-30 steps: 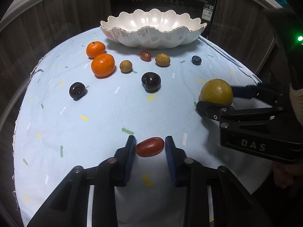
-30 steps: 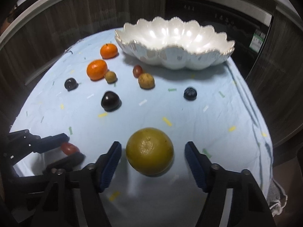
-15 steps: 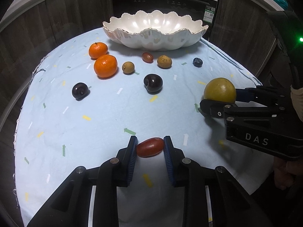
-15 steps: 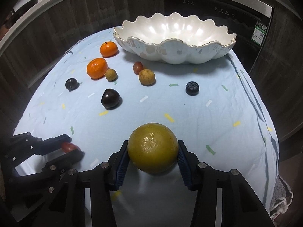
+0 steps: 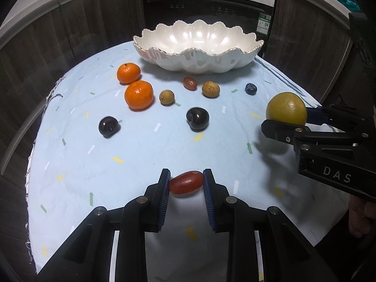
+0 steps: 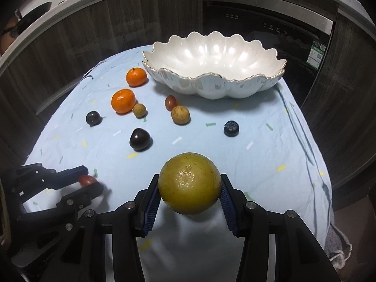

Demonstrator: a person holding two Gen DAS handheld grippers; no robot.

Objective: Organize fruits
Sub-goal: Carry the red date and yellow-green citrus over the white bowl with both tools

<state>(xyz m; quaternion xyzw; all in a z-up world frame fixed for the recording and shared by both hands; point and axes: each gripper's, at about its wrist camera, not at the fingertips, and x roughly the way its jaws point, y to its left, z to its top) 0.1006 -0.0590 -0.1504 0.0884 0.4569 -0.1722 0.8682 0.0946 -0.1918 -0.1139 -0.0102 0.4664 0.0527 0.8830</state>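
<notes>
Both grasps have closed within the last second. I am now pinching the red grape tomato point(image 5: 186, 182) in the left hand-held gripper point(image 5: 186, 184), low over the worktop point(image 5: 70, 159). I am clamping the yellow-green citrus point(image 6: 189, 183) in the right hand-held gripper point(image 6: 189, 196), lifted slightly. The white scalloped bowl point(image 6: 211, 87) is sitting empty, well ahead; carrying comes next.

**Scattered fruit between the grippers and the bowl**

The white scalloped bowl point(image 6: 213, 70) stands open-topped at the far edge of the blue cloth point(image 6: 270, 164). Toward it, a dark plum point(image 6: 139, 139), a blueberry point(image 6: 231, 128) and a tan fruit point(image 6: 180, 115) lie well apart, with bare cloth between them. Two tangerines point(image 5: 138, 95) crowd the left side. Dark cabinets point(image 5: 70, 30) wall the back.
</notes>
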